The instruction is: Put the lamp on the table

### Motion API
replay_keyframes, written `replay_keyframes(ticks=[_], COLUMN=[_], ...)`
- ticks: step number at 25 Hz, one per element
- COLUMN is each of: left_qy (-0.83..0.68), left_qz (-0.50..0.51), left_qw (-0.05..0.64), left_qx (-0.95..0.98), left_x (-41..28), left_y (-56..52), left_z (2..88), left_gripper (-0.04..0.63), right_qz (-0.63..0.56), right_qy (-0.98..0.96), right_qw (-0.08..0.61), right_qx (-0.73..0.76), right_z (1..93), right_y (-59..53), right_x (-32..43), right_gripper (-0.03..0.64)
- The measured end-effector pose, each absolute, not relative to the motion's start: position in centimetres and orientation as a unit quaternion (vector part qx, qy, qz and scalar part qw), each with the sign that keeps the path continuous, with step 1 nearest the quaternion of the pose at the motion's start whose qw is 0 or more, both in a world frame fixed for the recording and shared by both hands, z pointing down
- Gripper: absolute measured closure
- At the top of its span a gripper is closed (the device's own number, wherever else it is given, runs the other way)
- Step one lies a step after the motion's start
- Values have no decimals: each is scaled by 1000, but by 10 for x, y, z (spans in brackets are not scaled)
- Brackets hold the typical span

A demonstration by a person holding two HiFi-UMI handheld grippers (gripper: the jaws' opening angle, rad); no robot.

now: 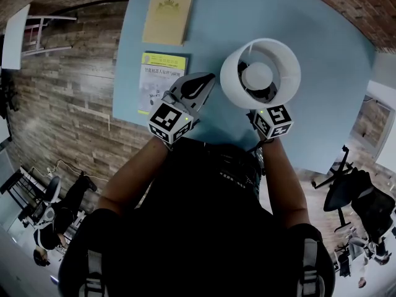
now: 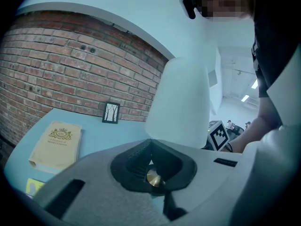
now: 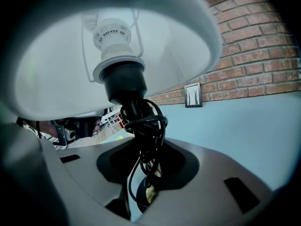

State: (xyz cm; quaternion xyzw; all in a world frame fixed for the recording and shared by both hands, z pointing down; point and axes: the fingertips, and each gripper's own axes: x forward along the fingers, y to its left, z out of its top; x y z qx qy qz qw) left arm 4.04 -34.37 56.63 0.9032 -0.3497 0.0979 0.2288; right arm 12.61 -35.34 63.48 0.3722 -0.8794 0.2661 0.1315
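Holding white-shaded lamp (image 1: 260, 73) over pale blue bench (image 1: 328, 73).
Clamped at stem in right tongs (image 3: 146, 173), with left tongs (image 2: 153, 173) together; needs lowering upright.

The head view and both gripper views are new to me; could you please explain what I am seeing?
A person holds a handheld two-jaw gripper in each hand. The head view looks down from a camera on their head. Each gripper view looks along that gripper's own jaws. The right gripper is clamped on the dark stem of a white-shaded lamp, held over the blue table. The left gripper is shut and holds nothing. On the table lie a tan booklet and a yellow leaflet. A small framed picture stands by the brick wall.
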Motion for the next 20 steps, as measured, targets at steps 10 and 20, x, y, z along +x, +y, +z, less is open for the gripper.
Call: replay_keyframes(ticks=[10,20], left_qy=[-348,-344], left_qz=[98,95], left_qw=[227,225], left_qx=[904,907], left_x=[40,42], left_y=[-336,-328], left_z=[566,564], left_gripper=[586,586], right_qz=[256,247], right_qy=[-883,-883], right_qw=[126,128], right_qx=[374,377], right_z=[640,643], right_y=[-343,-334], right_x=[129,131], right_gripper=[509,502])
